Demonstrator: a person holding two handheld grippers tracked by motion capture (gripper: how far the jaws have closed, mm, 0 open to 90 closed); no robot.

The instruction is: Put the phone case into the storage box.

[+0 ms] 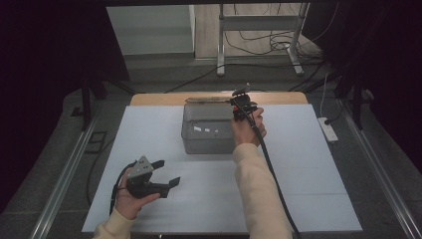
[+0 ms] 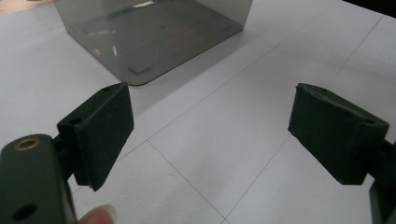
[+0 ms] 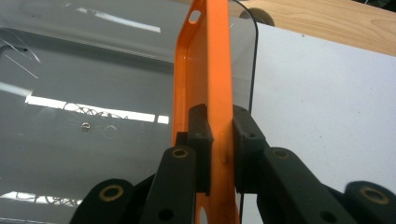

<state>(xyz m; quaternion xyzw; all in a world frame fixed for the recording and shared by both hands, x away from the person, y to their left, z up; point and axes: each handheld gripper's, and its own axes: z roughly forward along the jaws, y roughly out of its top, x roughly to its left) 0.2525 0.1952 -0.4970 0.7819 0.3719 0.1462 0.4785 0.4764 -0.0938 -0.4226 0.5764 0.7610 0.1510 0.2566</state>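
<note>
Counter (image 1: pixel 298 199): covered by a white sheet marked with thin seam lines; a bare wooden strip (image 1: pixel 278 98) is seen along the far edge.

Box (image 1: pixel 206 129): 1 smoky grey translucent plastic container, open-topped, set near the middle of the far edge, upright. Its rounded near corner and floor are seen in the left gripper view (image 2: pixel 154 42); its wall and rim are seen at close range in the right gripper view (image 3: pixel 93 93).

Orange plate (image 3: pixel 208 70): 1 thin flat orange plastic piece with a raised edge and a small slot near its top end. It is held edge-on, upright, at the right-hand end of the box, close beside the box's rounded corner; whether it touches the wall cannot be told. In the high view it cannot be made out.

Right tool (image 3: pixel 219 140): clenched on the orange plate, 1 pad on each face. It is seen above the right end of the box, near the far edge of the counter (image 1: pixel 243 105), held in a hand with a cream sleeve; a black cable (image 1: pixel 273 179) is trailed back toward the near edge.

Left tool (image 1: pixel 161 174): released, jaws spread wide with nothing between them (image 2: pixel 210 126). It is held low over the near left part of the counter, well apart from the box, pointed toward it. A fingertip (image 2: pixel 98 215) is seen at its base.

Beyond the counter: a grey floor, metal stand legs (image 1: pixel 259 40), loose cables and a white power strip (image 1: pixel 328 128) off the right edge. Bare sheet lies between the left tool and the box.
</note>
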